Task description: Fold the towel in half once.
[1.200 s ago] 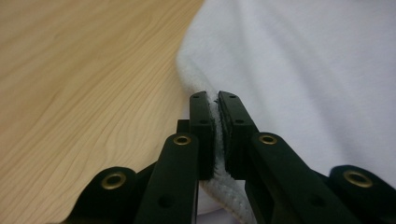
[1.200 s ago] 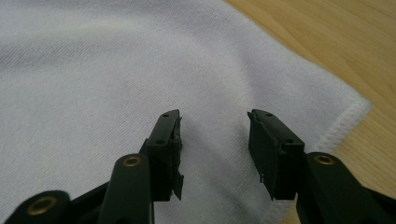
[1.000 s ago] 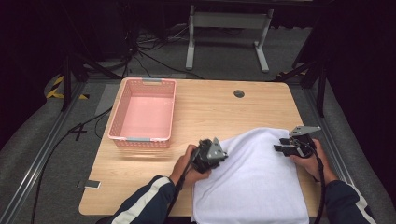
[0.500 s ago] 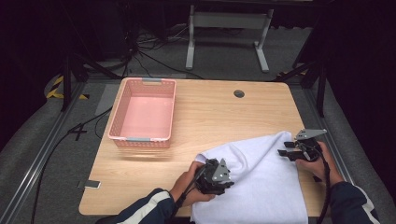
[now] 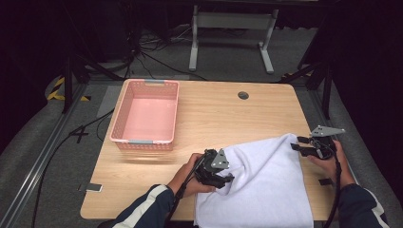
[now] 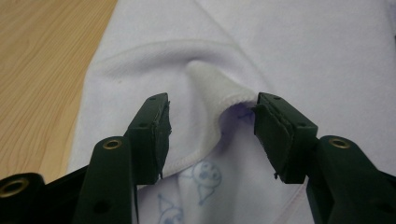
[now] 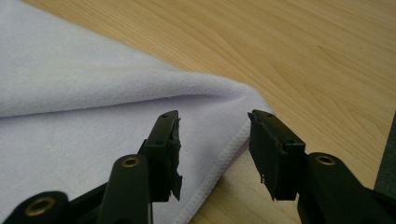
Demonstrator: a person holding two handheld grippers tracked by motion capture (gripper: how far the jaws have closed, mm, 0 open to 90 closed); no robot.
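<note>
White towel (image 5: 266, 185), lower right of surface (image 5: 214, 114): we judge fold step; left claw (image 6: 210, 135), right claw (image 7: 212, 149) both parted, empty; next, close on hem.

Recording lab: dark curtained surround, floor cables (image 5: 157, 59) and metal stand (image 5: 231, 35) beyond the wooden worktop (image 5: 223, 114).

pink basket (image 5: 145, 114); wooden table (image 5: 223, 118)

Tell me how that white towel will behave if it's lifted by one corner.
The towel will probably droop limply: it already lies in soft folds and bulges by the left tongs. It looks light, and its fuzzy nap and hemmed edge should grip well, not slip.
</note>
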